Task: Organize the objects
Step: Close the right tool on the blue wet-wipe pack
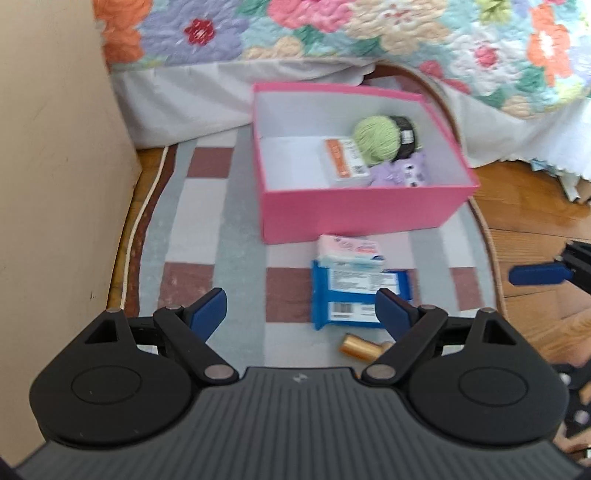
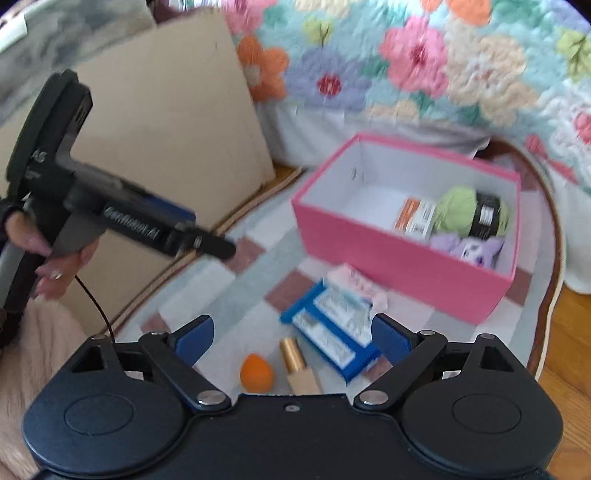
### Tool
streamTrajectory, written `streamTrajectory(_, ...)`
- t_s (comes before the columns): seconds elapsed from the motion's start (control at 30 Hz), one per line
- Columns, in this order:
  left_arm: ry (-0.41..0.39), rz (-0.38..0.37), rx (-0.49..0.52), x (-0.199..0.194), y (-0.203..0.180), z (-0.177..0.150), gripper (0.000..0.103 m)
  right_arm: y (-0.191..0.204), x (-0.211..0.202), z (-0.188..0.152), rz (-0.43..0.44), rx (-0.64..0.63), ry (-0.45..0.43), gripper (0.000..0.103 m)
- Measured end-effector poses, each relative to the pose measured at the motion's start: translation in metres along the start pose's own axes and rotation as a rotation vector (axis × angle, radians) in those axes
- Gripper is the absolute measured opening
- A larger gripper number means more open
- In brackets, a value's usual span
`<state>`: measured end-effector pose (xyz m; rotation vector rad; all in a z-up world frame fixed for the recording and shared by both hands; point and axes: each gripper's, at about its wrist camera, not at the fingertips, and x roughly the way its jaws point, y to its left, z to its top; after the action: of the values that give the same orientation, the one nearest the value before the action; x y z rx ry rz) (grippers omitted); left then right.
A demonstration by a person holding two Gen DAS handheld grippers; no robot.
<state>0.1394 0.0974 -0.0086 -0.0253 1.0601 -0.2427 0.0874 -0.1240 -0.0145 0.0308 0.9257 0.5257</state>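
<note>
Both wrist views are angled steeply down, close over the rug (image 1: pixel 207 206); the pink box (image 1: pixel 354 210) is shared

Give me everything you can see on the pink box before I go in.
The pink box is an open, lidless rectangular carton, seemingly cardboard, pink outside and white inside. It sits upright on the checked rug, near the bed's floral quilt. Its contents crowd one end: a green yarn ball with a black band, an orange-and-white packet and a lilac item; the other end is bare. A pale pack lies just in front. Neither tool touches it.
</note>
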Motion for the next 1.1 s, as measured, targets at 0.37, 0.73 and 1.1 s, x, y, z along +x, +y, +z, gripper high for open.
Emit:
streamTrajectory(0.37, 0.057, -0.012, -0.067, 0.057, 0.019, -0.026, 0.087, -0.028, 0.053, -0.021, -0.035, 0.123, 0.029, 0.085)
streamTrajectory(0.73, 0.028, -0.136, -0.067, 0.099, 0.012, -0.032, 0.083, -0.050, 0.098, -0.048, -0.054, 0.319, 0.085, 0.085)
streamTrajectory(1.1, 0.035, -0.187, -0.077, 0.135, 0.015, -0.032, 0.051, -0.077, 0.108, -0.056, 0.025, 0.516, 0.119, 0.069)
